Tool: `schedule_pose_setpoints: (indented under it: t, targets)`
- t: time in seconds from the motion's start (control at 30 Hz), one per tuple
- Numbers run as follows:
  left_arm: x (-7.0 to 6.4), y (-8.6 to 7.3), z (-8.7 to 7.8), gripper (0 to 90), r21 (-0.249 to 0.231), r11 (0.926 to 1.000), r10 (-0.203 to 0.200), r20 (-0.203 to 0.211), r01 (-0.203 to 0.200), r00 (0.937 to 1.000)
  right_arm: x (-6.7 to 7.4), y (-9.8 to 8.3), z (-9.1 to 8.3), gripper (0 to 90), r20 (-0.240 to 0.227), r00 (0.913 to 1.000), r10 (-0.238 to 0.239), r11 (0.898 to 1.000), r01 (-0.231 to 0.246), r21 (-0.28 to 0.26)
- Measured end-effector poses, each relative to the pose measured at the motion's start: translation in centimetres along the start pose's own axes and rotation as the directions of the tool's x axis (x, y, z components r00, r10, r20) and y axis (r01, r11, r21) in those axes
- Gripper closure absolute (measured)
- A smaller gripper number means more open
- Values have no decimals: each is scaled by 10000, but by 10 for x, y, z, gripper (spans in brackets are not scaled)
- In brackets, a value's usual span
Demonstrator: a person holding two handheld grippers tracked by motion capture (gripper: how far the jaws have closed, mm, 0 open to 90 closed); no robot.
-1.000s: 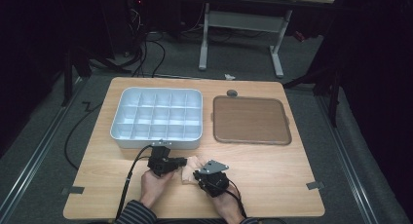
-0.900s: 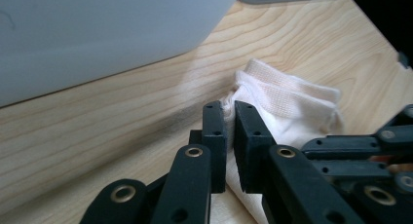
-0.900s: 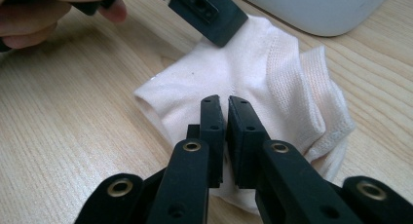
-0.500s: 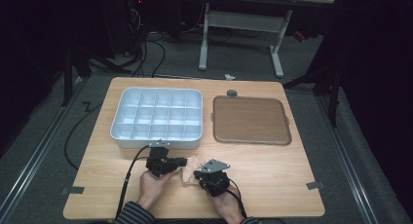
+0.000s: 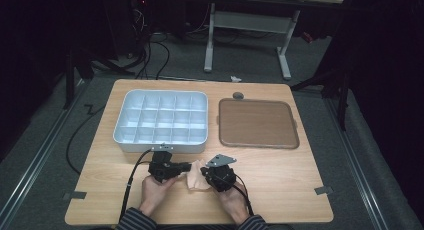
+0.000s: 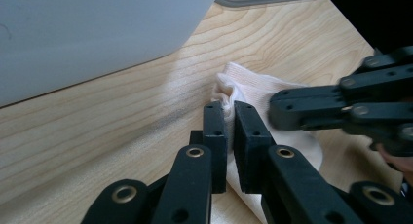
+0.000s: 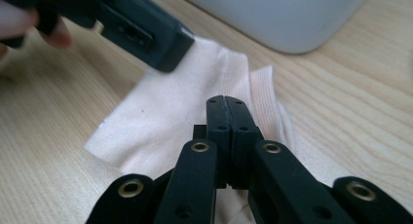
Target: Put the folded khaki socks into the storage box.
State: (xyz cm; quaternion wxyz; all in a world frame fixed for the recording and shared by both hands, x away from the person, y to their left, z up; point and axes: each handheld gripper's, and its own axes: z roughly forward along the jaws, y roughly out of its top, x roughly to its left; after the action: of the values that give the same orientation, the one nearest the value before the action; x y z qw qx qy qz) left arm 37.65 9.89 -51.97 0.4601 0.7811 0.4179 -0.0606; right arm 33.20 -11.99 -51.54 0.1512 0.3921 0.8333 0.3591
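Observation:
A small cream cloth (image 5: pixel 195 179) lies crumpled on the wooden table (image 5: pixel 280 180) near its front edge, between my two grippers. My left gripper (image 5: pixel 187 166) comes at it from the left. In the left gripper view its jaws (image 6: pixel 229 107) are shut on a raised fold of the cloth (image 6: pixel 265 90). My right gripper (image 5: pixel 205 173) comes from the right. In the right gripper view its jaws (image 7: pixel 226 101) are pressed together over the cloth (image 7: pixel 160 121), and no fabric shows between the pads. Each gripper is held by a hand with a striped sleeve.
A white tray with several empty compartments (image 5: pixel 161 142) stands just behind the grippers. A brown flat tray (image 5: pixel 257 124) lies to its right. A small round grey thing (image 5: pixel 238 95) sits behind the brown tray. Cables trail from the left gripper over the table's front.

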Motion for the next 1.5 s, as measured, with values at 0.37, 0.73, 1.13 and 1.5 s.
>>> schedule_pose_setpoints:
  t: [0.37, 0.73, 1.13, 1.5]
  targets:
    - [-5, 0, -6, 851, -255, 9996, 94, 433, -83, 9990, 4, -3, 6, 900, -168, 9998, -78, 9997, 82, 228]
    - [-7, 2, -16, 856, -441, 9988, 245, 419, -226, 9988, 9, 0, 7, 900, -367, 9991, -214, 9993, 225, 305]
    - [-11, 7, -11, 859, -640, 9978, 205, 714, -159, 9972, 14, 8, 15, 900, -775, 9957, -504, 9965, 553, 632]
    - [-9, 6, -6, 859, -619, 9979, 242, 588, -206, 9980, 16, 8, 13, 885, -626, 9957, -685, 9962, 716, 490]
